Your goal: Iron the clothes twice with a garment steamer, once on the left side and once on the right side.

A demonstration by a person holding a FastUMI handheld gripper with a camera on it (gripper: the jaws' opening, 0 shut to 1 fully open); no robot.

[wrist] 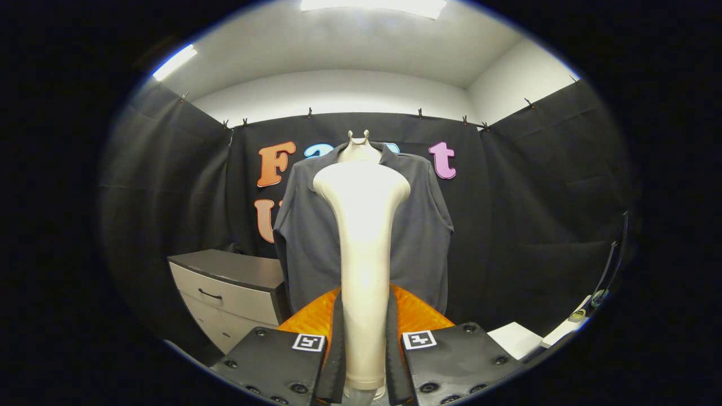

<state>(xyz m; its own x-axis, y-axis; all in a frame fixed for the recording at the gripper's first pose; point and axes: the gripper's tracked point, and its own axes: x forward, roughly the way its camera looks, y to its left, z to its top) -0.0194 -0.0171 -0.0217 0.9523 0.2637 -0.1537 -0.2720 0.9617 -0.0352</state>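
— What is my claw point(364, 361) at?

— Its two black padded fingers point(276, 366) press from either side on the cream, smooth plastic garment steamer point(364, 248), pinching its slim handle low down; each finger carries a small black-and-white square marker on its top.

— And the steamer itself?

— I see it standing upright between the fingers, widening into a broad rounded head near the top; just behind the fingers lies an orange ribbed surface point(417, 316).

— Where is the clothing?

— Beyond the steamer, straight ahead: a dark grey collared shirt point(423, 225) hangs open on a pale hanger point(358, 137) against the booth's black cloth wall; the steamer head sits in front of its chest; whether they touch I cannot tell.

— Anything else?

— A grey-topped cabinet with pale drawers point(231, 287) stands off to the shirt's side, near the wall.
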